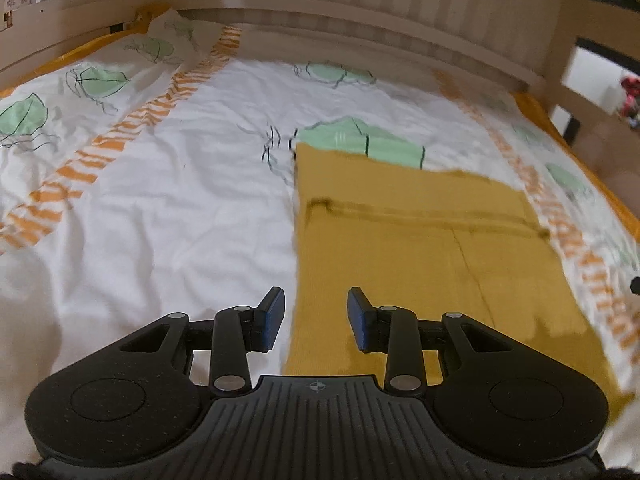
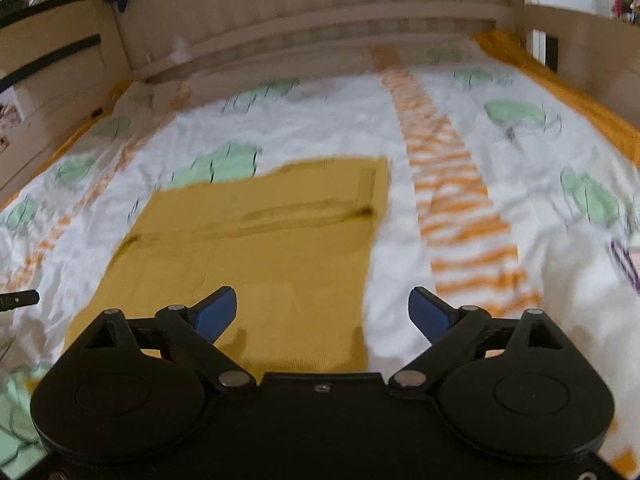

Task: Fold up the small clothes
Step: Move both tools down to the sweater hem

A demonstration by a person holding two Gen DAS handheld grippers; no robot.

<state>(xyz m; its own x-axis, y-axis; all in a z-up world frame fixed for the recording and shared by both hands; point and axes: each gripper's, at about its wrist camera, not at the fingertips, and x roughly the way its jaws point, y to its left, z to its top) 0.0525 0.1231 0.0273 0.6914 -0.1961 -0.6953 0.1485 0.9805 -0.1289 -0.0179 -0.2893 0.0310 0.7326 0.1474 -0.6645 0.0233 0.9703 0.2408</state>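
Note:
A mustard-yellow garment (image 1: pixel 420 240) lies flat on the bed, folded into a rough rectangle with a dark seam line across it. My left gripper (image 1: pixel 316 300) hovers over its near left edge, jaws apart, with nothing between the blue pads (image 1: pixel 272 320). In the right wrist view the same garment (image 2: pixel 272 240) lies ahead and to the left. My right gripper (image 2: pixel 322 300) hangs above its near right edge, open wide, and holds nothing. Both views are blurred.
The white bed cover (image 1: pixel 180 200) with green shapes and orange stripes is wrinkled. A slatted wooden bed rail (image 1: pixel 360 4) closes the far side. A piece with purple print (image 2: pixel 624 264) lies at the right edge, and pale green cloth (image 2: pixel 16 420) at the near left.

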